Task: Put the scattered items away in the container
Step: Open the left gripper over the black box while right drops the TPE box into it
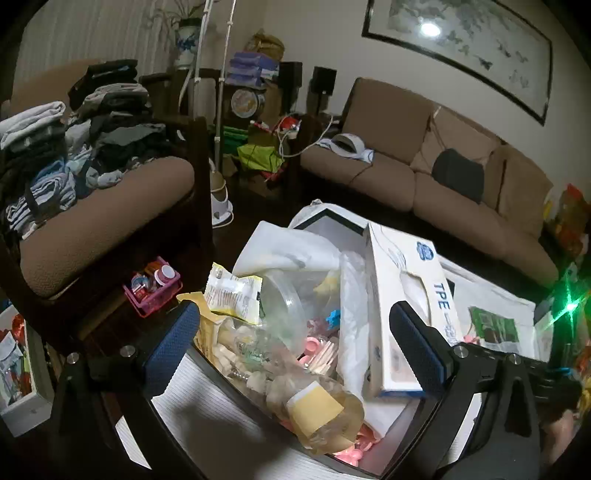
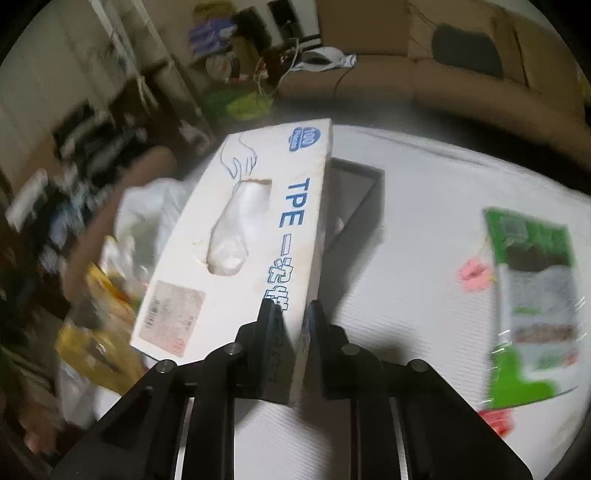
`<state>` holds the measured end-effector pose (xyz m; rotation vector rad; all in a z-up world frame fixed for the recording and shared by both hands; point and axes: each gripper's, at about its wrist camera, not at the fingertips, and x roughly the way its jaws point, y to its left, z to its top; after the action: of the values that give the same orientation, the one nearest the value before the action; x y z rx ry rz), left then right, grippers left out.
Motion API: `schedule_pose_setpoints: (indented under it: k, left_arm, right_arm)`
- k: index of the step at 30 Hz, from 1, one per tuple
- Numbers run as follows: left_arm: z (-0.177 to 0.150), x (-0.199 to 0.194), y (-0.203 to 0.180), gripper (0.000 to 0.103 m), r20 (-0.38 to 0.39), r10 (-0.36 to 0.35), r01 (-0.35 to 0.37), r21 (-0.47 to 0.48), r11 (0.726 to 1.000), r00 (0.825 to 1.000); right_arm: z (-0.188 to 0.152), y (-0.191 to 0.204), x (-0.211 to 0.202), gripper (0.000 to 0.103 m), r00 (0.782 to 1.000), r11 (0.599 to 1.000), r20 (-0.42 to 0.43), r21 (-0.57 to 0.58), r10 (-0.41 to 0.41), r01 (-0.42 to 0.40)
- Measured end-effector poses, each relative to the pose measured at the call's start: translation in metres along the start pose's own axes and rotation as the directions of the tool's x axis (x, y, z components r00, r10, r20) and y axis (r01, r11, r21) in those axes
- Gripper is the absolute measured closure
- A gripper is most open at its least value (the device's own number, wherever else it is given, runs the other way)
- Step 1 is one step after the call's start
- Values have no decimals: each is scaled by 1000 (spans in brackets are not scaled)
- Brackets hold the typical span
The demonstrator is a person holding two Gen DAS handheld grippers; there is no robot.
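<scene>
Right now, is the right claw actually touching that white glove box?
Touching. In the right wrist view, the right claw has its two fingers pressed on either side of the glove box edge, with no gap showing.

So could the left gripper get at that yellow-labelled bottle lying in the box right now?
Probably yes. The left gripper is open and holds nothing, and the bottle lies on top of the pile in the container, just below its fingers, with nothing covering it.

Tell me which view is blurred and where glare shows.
Right wrist view: motion blur smears the green packet and room edges; the glove box held in the right gripper stays fairly sharp. Left wrist view: sharp, lamp glare on the framed picture, green flare at right.
</scene>
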<state>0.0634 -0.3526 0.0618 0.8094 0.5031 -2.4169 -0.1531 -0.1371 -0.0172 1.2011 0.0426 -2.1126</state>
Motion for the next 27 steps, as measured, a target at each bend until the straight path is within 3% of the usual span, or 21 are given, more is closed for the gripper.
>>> schedule_pose_setpoints:
  k: [4,7,8,12,17,19,22,24,27]
  left_arm:
    - [-3,2,-6,0,-7,4,-4,22,1000,1000]
    - [-5,1,-17,0,-5,11,-10,51,999,1000]
    - [-5,1,-20,0,-3,13,-13,65,998,1000]
    - [-7,0,-26,0,1,25,-25,94,995,1000]
    - [-8,-1,-27,0,9,9,-10,84,996,1000]
    - [-8,-2,-33,0,11,16,-17,107,994,1000]
    - [-10,-4,-46,0,20,-9,6,135,991,1000]
    - [-13,-11,-62,0,51,-13,5,165,986,999]
    - [-26,-30,-108,0,120,-38,1,288,958,992]
  right_arm:
    - [3,31,15,83,1000,1000,-23,-24,-13,12]
    - [-7,54,41,83,983,998,-182,-47,38,-48]
    - [-13,61,43,84,977,995,-200,-65,67,-81]
    - [-29,60,17,86,983,989,-155,-95,101,-116]
    - [-42,-7,-61,85,993,993,-24,-22,119,-120]
    - [-56,-43,-91,80,998,998,8,8,60,-60]
    - [-81,-100,-129,64,994,994,19,30,-108,107]
    - [-98,-135,-149,42,978,977,13,55,-209,208]
    - [-124,-186,-175,25,965,954,25,164,-260,253]
